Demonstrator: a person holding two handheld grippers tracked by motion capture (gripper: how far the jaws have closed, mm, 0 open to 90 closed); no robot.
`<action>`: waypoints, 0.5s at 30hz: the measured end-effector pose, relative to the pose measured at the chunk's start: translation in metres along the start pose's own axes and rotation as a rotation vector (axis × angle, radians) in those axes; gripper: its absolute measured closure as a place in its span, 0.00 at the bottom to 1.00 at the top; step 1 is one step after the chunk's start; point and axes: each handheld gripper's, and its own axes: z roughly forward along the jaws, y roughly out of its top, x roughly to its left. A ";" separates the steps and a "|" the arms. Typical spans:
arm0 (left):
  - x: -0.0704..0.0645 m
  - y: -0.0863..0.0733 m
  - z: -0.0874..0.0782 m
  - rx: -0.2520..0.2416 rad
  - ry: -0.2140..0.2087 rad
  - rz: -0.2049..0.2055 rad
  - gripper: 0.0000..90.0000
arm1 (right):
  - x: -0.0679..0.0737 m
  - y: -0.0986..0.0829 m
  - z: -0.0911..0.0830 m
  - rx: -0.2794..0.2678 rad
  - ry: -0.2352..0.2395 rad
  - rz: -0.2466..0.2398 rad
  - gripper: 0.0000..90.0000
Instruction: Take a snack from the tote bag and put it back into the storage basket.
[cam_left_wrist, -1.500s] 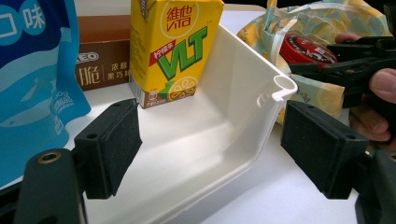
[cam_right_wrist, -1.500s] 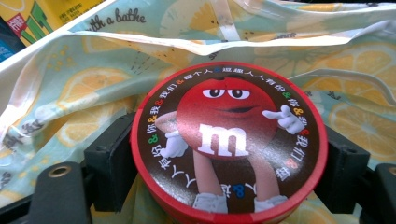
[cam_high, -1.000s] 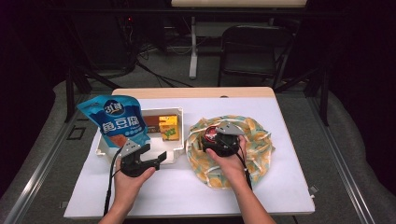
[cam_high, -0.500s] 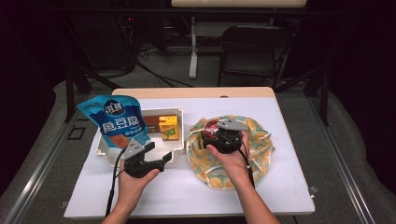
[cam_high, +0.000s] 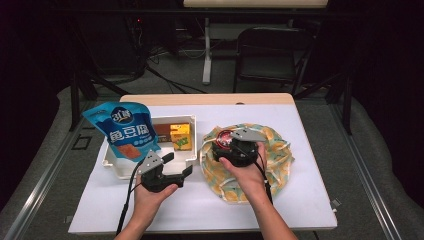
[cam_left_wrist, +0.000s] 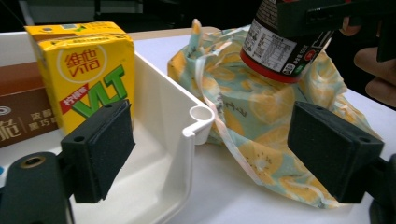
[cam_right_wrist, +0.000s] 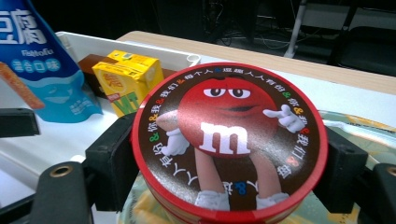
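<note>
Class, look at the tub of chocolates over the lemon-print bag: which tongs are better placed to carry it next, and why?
Right. The right tongs already clamp the tub of chocolates above the lemon-print bag. The left tongs are open, holding nothing, near the white tray.

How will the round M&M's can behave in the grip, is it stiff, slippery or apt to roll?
The M&M's can looks rigid, so the right hand-held gripper probably will not dent it. Its glossy curved wall may slip between flat pads. Laid on its side it would likely roll; upright on the soft yellow cloth bag it may wobble.
</note>
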 end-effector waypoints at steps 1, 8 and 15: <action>-0.001 0.000 0.000 -0.001 -0.008 0.000 0.17 | 0.001 0.000 -0.002 0.002 0.001 -0.006 0.23; -0.005 -0.001 0.002 0.005 -0.029 0.017 0.15 | 0.010 0.000 -0.007 0.001 0.022 -0.016 0.23; -0.013 -0.001 0.006 -0.013 -0.039 0.032 0.15 | 0.018 -0.001 -0.012 -0.002 0.044 -0.023 0.23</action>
